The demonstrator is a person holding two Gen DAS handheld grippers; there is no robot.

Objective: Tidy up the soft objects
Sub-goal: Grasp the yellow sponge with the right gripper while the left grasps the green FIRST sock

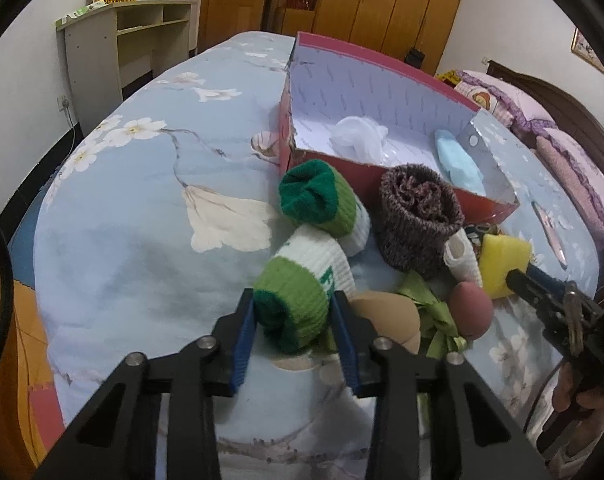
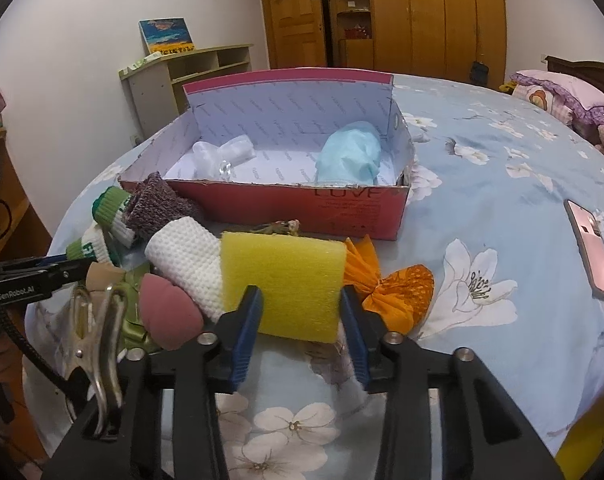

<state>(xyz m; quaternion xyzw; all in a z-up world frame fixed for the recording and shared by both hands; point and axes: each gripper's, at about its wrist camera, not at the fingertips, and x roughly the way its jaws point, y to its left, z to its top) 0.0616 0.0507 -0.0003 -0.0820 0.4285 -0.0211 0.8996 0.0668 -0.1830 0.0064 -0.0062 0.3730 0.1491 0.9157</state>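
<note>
Green-and-white knit, a rolled sock, sits clamped between the blue pads of the left gripper on the floral bedspread. Beside it, the right gripper squeezes a yellow sponge at both sides. Just behind the pile (a second green sock, a brown knit roll, a pink egg-shaped sponge) stands the red box, holding a white mesh puff and a pale blue cloth.

Lighting: even, moderately bright indoor light; source not seen.
Shadows: soft and faint.
Glare: none noted.
Distortion: strong fisheye bending, dark vignetted corners.
Focus: slight overall softness.
</note>
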